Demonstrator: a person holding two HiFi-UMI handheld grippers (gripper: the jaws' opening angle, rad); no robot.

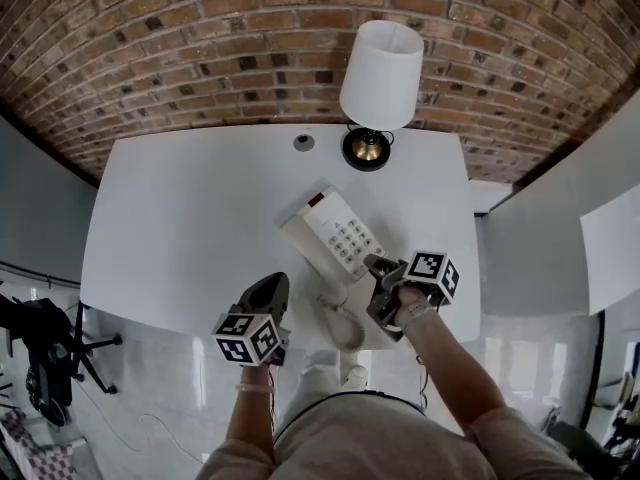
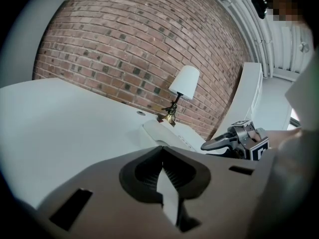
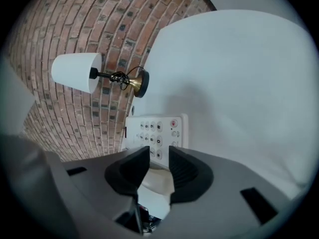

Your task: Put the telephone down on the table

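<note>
The right tongs (image 3: 158, 156) are seen with their jaws partly apart. A pale handset (image 1: 340, 324) shows in the gap below them, and no pinch on it can be made out. The left tongs (image 2: 162, 158) are closed together with nothing between them, off to the side. The handset is found just beside the right tongs, laid on the table (image 1: 180, 218) at its near edge. The telephone base (image 1: 335, 233) sits just ahead of the jaws and a lamp (image 1: 380, 73) well beyond. The set-down is judged nearly done. The jaws are best drawn straight away from the handset, so that it is not nudged over the edge.
</note>
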